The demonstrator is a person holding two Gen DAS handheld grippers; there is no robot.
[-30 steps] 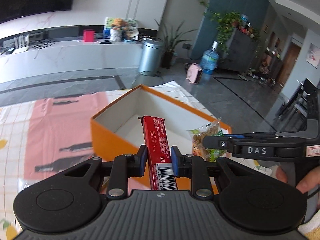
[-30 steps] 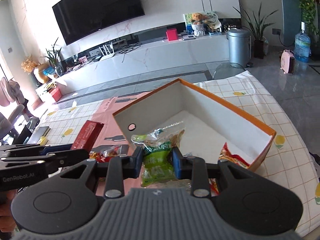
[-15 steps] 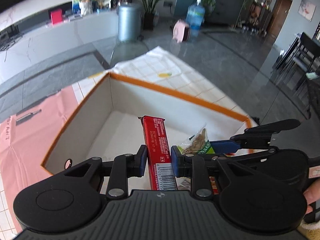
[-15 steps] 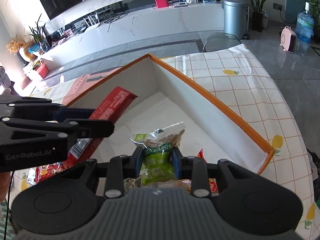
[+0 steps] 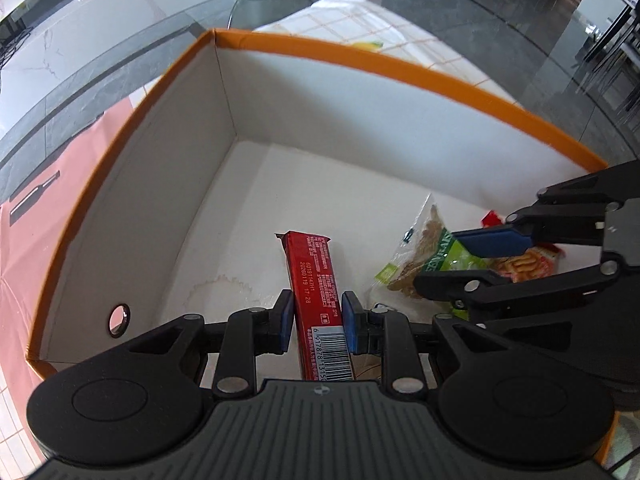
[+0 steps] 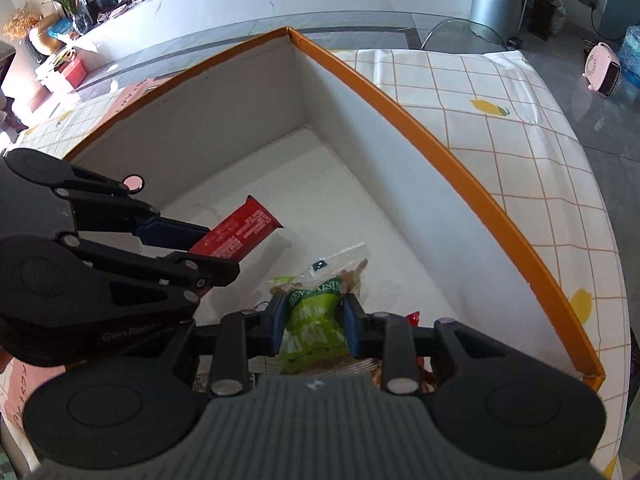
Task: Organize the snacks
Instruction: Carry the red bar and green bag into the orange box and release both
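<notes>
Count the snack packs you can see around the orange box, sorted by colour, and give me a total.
Red bar-shaped packs: 1, the red snack bar clamped in the left tool.
Green packs: 1, the green raisin bag clamped in the right tool.
Orange-red packs: 1, the orange-red packet lying in the orange box.
Total: 3.

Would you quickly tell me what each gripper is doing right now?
Left gripper: closed on the long red snack bar.
Right gripper: closed on the green snack packet.

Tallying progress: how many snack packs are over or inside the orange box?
3: red bar in left gripper, green bag in right gripper, orange-red pack on box floor. Others may be hidden.
</notes>
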